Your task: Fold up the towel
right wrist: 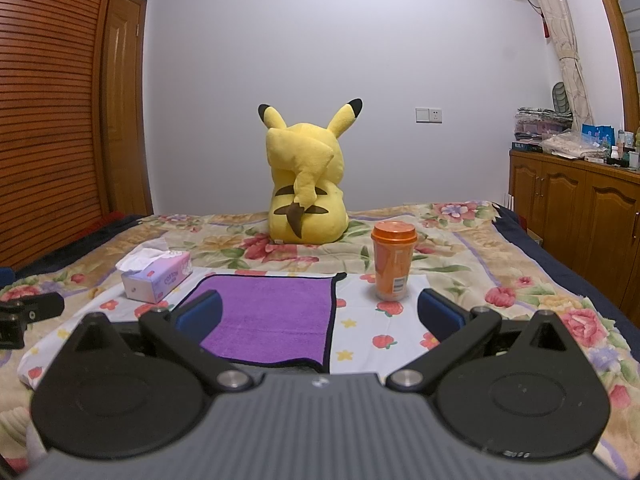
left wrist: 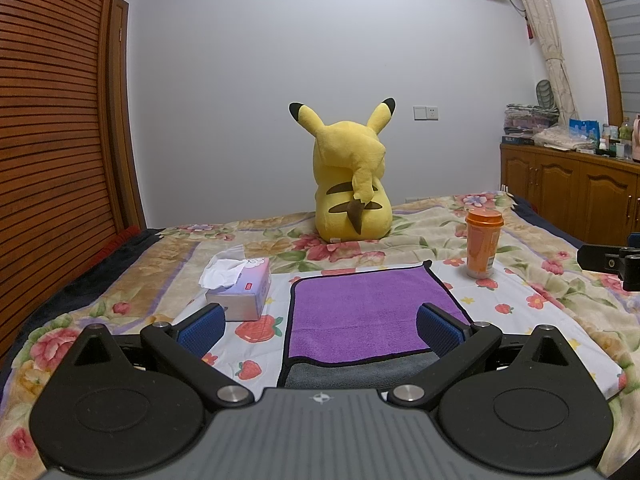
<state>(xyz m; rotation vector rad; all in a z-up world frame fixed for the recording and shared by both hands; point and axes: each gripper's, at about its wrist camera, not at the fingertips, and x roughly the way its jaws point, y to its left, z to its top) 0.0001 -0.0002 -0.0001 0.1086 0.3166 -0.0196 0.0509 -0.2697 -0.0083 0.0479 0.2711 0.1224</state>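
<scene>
Left wrist view: the left gripper (left wrist: 320, 326) hovers wide open and empty just above the near edge of the towel (left wrist: 360, 308), which lies flat on the bed (left wrist: 540, 308), purple side up, with a grey strip showing at its near edge. The step in hand looks like the first grasp. To do it well, the left gripper should likely drop onto the towel's near left corner and pinch only the top layer. The tissue box (left wrist: 240, 292) sits just left of the towel, close enough to be brushed. The cup (left wrist: 482, 244) stands beyond the towel's far right corner, and the plush (left wrist: 350, 184) sits well behind the towel.

Right wrist view: the right gripper (right wrist: 320, 316) is also spread wide, holding nothing, with the towel (right wrist: 272, 312) under its left finger (right wrist: 200, 312). It should take the towel's near right corner. The cup (right wrist: 394, 264) stands upright just right of the towel's far edge; a fold carried forward could tip it. The tissue box (right wrist: 158, 280) lies left of the towel.
</scene>
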